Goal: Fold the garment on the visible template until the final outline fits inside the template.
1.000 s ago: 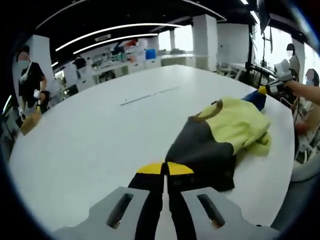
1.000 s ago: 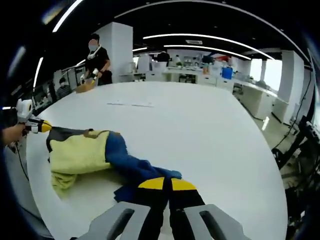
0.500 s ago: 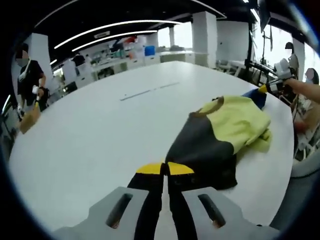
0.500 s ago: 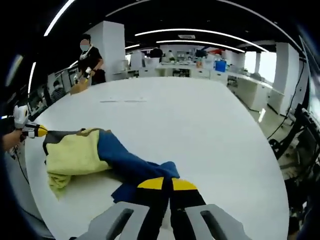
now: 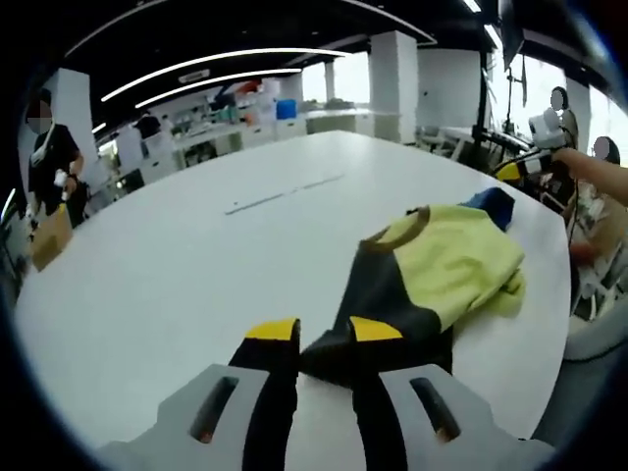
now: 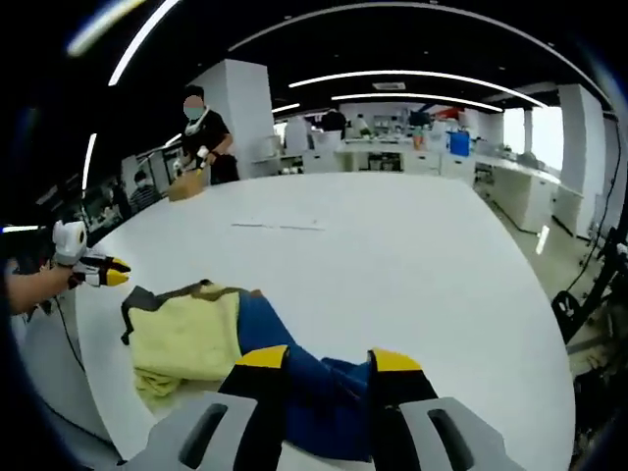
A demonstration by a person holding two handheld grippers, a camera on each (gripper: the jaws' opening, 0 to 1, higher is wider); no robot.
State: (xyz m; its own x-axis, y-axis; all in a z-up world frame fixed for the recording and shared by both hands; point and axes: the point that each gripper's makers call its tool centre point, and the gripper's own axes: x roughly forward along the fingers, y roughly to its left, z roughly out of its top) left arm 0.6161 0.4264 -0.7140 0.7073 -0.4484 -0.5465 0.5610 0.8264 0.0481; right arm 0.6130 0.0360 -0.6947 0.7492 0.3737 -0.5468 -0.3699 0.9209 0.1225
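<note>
A garment lies crumpled on the white table [image 5: 196, 265]. Its dark grey part [image 5: 388, 299] is nearest my left gripper [image 5: 324, 332], with a yellow part [image 5: 456, 257] and a blue part [image 5: 494, 204] beyond. My left gripper is open, and a grey corner lies between its jaws. In the right gripper view the blue part [image 6: 304, 368] lies between the jaws of my open right gripper [image 6: 329, 360]. The yellow part [image 6: 191, 334] and the dark part [image 6: 137, 297] lie to its left. The left gripper [image 6: 103, 272] shows at the far left, the right gripper [image 5: 515, 171] at the far right.
A thin line of marks [image 5: 285, 193] crosses the middle of the table, also seen as marks [image 6: 280, 227]. A person [image 6: 204, 128] stands at the far table edge with a brown box. Workbenches line the back of the room. The table edge [image 5: 549, 373] runs close beside the garment.
Both grippers were shut on the garment's ends and now stand open. The cloth has dropped flatter on the table, and the yellow part has drawn in slightly.
</note>
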